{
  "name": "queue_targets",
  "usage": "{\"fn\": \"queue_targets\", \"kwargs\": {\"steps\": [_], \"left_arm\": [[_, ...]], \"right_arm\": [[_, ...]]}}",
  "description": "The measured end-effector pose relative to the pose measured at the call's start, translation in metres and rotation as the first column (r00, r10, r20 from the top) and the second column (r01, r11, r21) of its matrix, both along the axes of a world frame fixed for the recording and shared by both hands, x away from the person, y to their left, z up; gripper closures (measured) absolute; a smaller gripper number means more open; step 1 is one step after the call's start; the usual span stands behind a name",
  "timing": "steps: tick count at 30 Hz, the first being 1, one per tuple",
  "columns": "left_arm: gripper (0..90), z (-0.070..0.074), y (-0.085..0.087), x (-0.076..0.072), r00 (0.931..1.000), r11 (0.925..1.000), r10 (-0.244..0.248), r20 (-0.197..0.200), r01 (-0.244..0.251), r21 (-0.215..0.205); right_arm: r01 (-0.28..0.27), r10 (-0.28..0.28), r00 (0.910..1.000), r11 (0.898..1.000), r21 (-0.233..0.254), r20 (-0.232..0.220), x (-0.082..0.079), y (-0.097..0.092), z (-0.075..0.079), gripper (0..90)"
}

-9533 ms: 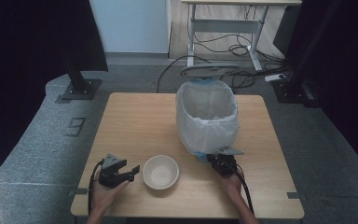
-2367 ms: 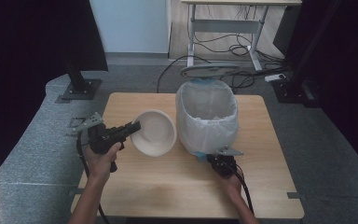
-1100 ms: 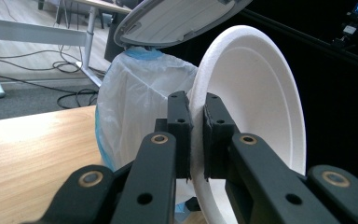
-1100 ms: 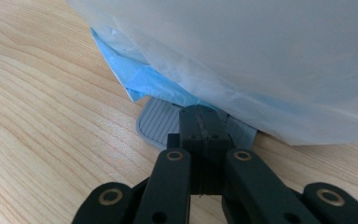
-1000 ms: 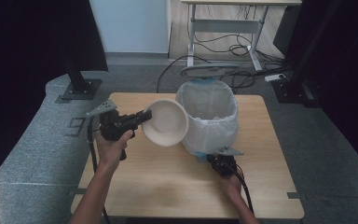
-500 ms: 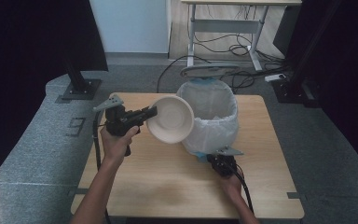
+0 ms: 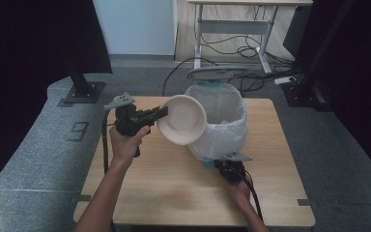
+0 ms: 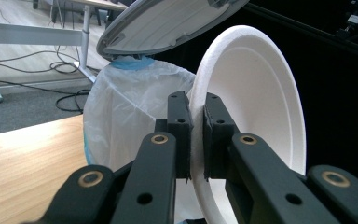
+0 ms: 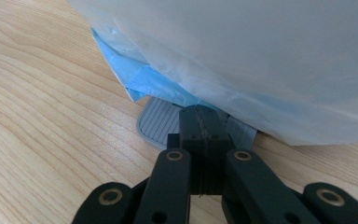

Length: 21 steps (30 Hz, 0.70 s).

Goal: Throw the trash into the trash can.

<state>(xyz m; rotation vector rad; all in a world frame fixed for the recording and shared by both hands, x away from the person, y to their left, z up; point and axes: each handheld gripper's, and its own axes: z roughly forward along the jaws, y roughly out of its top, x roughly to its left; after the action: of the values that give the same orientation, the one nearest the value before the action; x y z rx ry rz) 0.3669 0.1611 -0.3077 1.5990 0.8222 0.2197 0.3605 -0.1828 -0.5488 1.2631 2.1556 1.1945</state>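
While gripped, one bowl (image 7: 182, 120), one bin (image 7: 222, 126)

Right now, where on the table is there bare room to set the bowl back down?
The table is bare in front of the bin, between the two forearms, and along its left edge. Near the bin's pedal it is crowded: the right gripper rests there. The left gripper holds the bowl tilted beside the bin's rim.

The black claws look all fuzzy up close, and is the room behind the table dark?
In the left gripper view the near black arms are soft, the bowl they pinch sharper. In the right gripper view the plastic bag blurs. In the high view the table is evenly lit between dark curtains.
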Motion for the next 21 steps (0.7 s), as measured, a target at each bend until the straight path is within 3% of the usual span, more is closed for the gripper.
{"fn": "queue_targets", "kwargs": {"steps": [21], "left_arm": [[83.9, 0.008, -0.026, 0.019, 0.9998, 0.9993, -0.018, 0.004, 0.018, 0.032]], "right_arm": [[-0.001, 0.001, 1.0, 1.0, -0.004, 0.002, 0.0, 0.0, 0.0, 89.4]]}}
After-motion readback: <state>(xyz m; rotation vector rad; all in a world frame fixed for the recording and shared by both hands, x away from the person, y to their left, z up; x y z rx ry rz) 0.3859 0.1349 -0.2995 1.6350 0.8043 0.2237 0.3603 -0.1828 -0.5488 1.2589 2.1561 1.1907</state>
